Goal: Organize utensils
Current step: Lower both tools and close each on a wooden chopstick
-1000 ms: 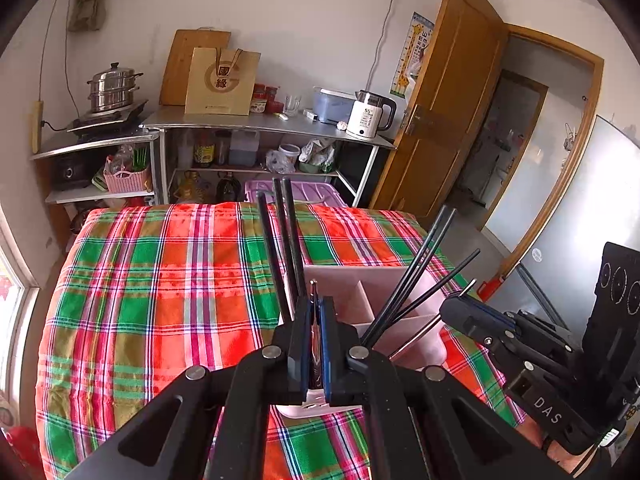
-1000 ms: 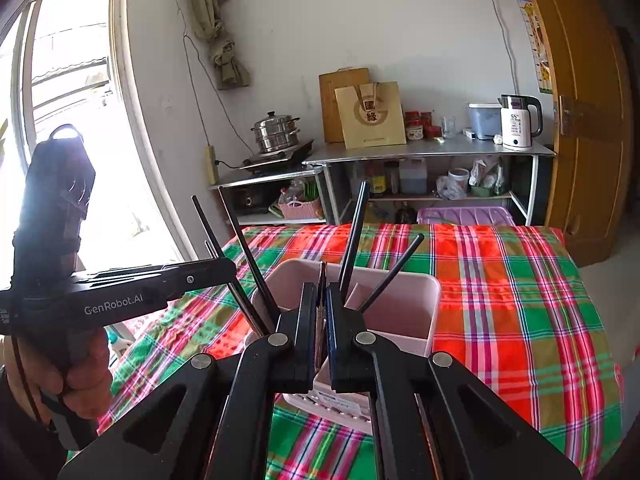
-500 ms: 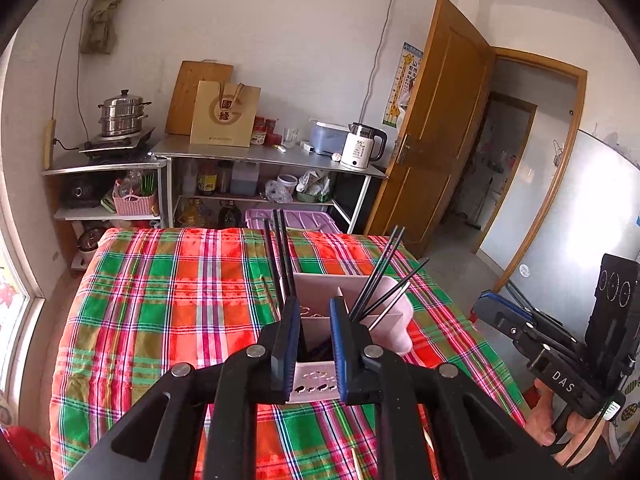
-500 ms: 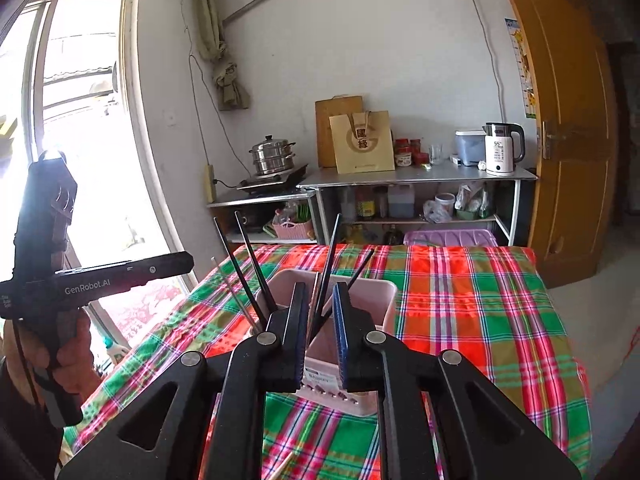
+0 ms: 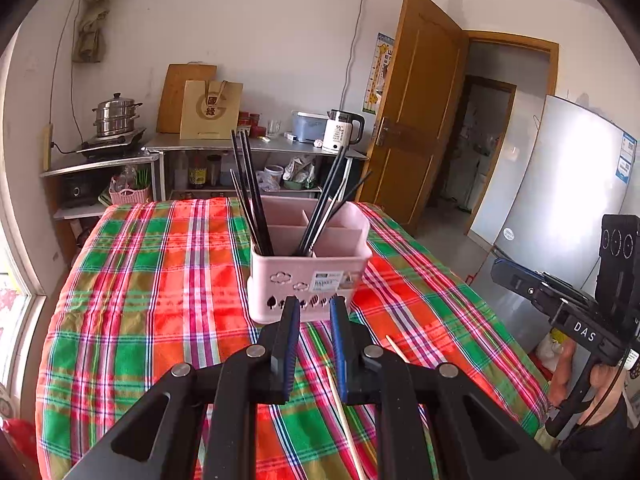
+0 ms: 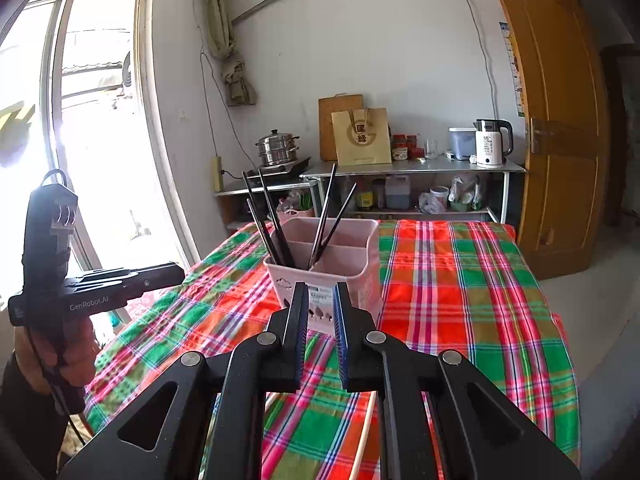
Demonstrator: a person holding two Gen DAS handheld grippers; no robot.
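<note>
Grippers, two: left gripper (image 5: 314,304) and right gripper (image 6: 320,292), fingers slightly apart (empty); one pink basket (image 5: 308,276).

Cloth (image 5: 160,280) on the counter: plaid, red/green squares w/ white, pink & blue stripes. Utensil basket (image 5: 308,276): pale pink, cut-out cloud & leaf shapes on front, white label. Chopsticks in basket (image 5: 252,200): black. Loose chopsticks on cloth (image 5: 344,412): light wood/tan. Left gripper (image 5: 314,308) & right gripper (image 6: 321,294): black frame, fingers (image 5: 338,332) w/ blue ribbed pads, silver pivot pins. Door (image 5: 416,120): orange-brown wood. Walls: white. Kettle (image 5: 340,132): white w/ black handle. Paper bag (image 5: 210,110): tan, gold emblem.
</note>
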